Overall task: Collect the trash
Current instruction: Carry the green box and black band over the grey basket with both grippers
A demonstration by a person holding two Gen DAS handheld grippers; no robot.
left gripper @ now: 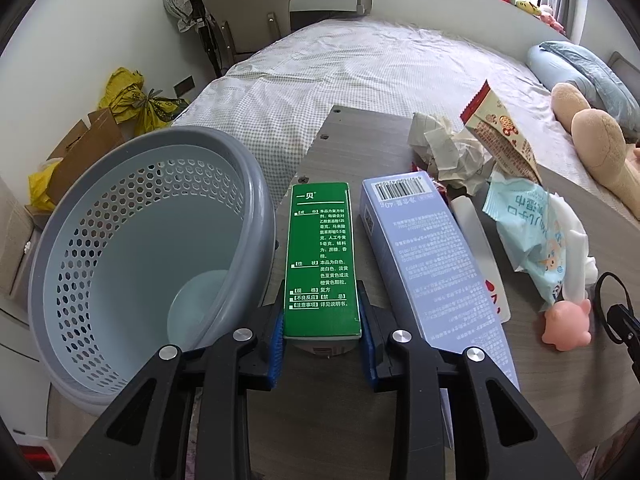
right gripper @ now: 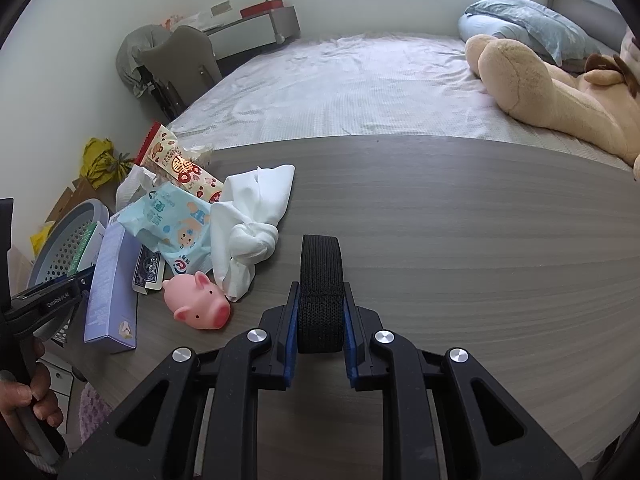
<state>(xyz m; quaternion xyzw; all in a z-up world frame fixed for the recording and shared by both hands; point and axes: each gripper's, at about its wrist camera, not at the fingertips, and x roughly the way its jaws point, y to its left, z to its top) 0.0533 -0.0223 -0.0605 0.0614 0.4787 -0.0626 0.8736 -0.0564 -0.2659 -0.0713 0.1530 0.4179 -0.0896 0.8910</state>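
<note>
Tongs gripping one green box, one basket

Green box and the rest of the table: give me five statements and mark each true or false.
1. The left gripper is shut on the green box. True.
2. The basket is full of trash. False: no trash shows inside.
3. The right gripper holds a black strap. True.
4. The pink pig toy lies in the basket. False: it lies on the table.
5. The purple box lies right of the green box. True.
</note>
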